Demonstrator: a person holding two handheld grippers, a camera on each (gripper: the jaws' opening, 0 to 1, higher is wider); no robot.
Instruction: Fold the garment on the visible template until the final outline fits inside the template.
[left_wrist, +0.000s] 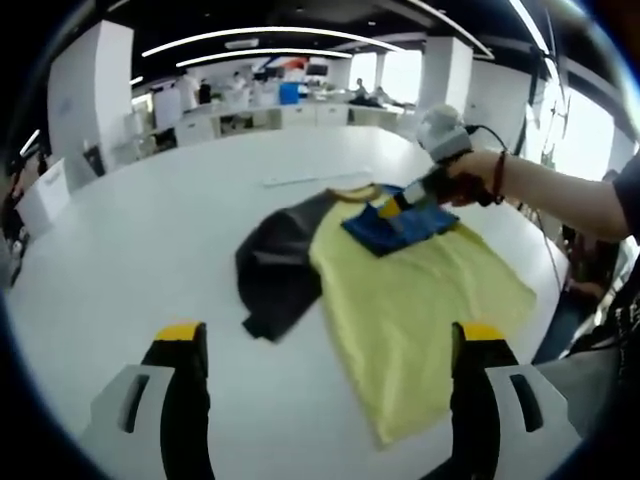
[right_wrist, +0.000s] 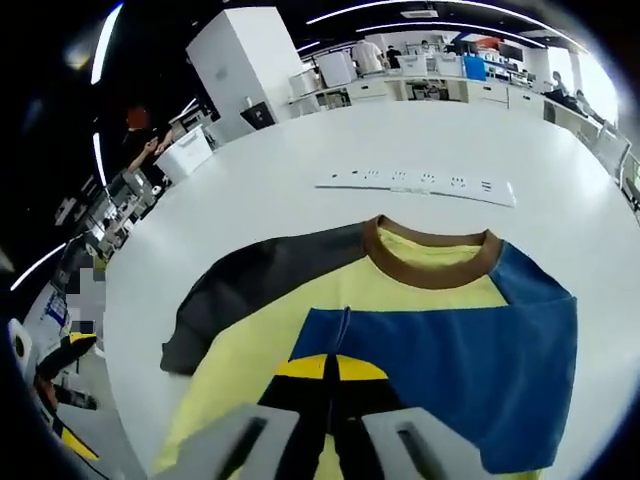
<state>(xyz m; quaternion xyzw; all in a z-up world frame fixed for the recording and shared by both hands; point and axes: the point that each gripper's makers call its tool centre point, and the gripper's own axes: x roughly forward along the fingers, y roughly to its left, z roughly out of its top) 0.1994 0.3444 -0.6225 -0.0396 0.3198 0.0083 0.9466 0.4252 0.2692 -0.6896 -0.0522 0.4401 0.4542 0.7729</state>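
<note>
In the left gripper view, the left gripper (left_wrist: 325, 345) stood released at the bottom of the frame, jaws wide apart over the white worktop (left_wrist: 150, 240). Beyond it the garment (left_wrist: 420, 300) lay at the centre, yellow body flat, with the grey sleeve (left_wrist: 275, 270) spread to the left. The right gripper (right_wrist: 330, 385) was clenched on the blue sleeve (right_wrist: 450, 360), folded over the chest. If it pulled too far, I think the body could drag and wrinkle. The right gripper view alone showed the brown collar (right_wrist: 430, 270) and, farther, a white power strip (right_wrist: 420, 183); I could not make out any template.
</note>
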